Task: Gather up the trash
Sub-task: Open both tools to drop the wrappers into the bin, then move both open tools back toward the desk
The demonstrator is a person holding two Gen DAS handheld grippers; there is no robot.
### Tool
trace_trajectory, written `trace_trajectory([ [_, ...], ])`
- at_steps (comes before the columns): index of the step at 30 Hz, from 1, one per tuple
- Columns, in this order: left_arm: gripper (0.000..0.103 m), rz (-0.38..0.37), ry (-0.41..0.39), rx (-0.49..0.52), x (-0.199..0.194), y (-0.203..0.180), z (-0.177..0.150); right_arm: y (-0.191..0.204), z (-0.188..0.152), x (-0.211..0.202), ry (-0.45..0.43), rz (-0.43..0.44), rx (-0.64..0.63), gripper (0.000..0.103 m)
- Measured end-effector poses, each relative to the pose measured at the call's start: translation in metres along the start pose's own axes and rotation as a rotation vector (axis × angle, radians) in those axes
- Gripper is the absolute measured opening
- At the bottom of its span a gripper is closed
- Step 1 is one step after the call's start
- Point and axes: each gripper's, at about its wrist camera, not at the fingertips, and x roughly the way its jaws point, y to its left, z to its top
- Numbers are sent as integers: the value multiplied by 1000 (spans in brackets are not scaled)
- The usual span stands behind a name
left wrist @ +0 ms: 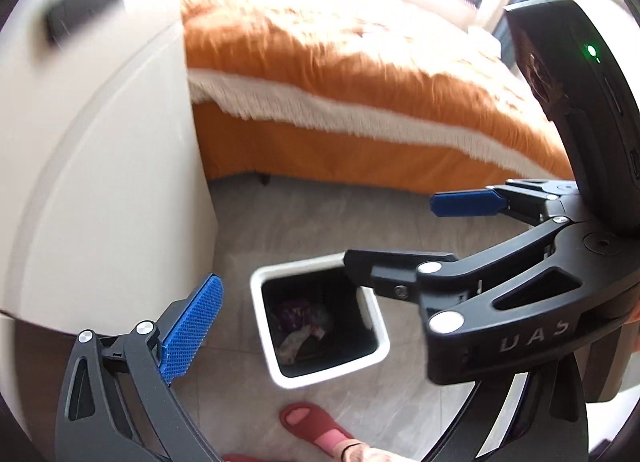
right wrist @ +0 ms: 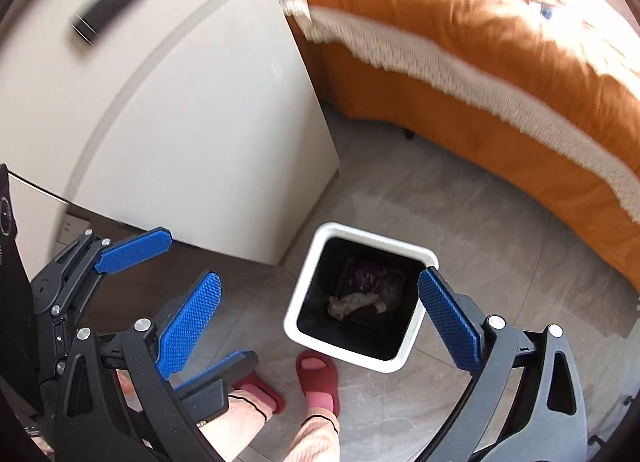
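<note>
A white-rimmed waste bin (left wrist: pixel 262 326) (right wrist: pixel 306 282) with a black inside stands on the grey tile floor. In it lie a crumpled pale paper (right wrist: pixel 352 304) (left wrist: pixel 294 344) and a purple wrapper (right wrist: pixel 368 274) (left wrist: pixel 296 312). My right gripper (right wrist: pixel 320 302) hangs open above the bin with nothing between its blue pads (right wrist: pixel 448 318). My left gripper (left wrist: pixel 320 302) is open and empty too. Only its left pad (left wrist: pixel 192 330) shows, since the right gripper (left wrist: pixel 392 230) covers the other. In the right wrist view the left gripper (right wrist: pixel 210 296) sits at the left, beside the bin.
A white cabinet (right wrist: pixel 200 122) stands left of the bin, with a blurred black object (right wrist: pixel 108 6) on top. A bed with an orange cover (left wrist: pixel 360 62) and white fringe runs behind and to the right. The person's feet in red slippers (right wrist: pixel 320 378) stand just in front of the bin.
</note>
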Motion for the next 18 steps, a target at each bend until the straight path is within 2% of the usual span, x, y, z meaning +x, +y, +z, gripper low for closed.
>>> trace_trajectory([
  [6,98,55,-125,-27,-97,-10,38,42,27,-96,-143,28,-56,98],
  [9,98,107,-190,-37,-147,-11,51,67,42,-134,-203,64,-112,98],
  [14,98,233,-285,-68,-217,-3,63,112,66,-181,-289,139,-213,98],
  [18,98,347,-342,-139,-261,22,62,156,83,-200,-343,193,-308,98],
])
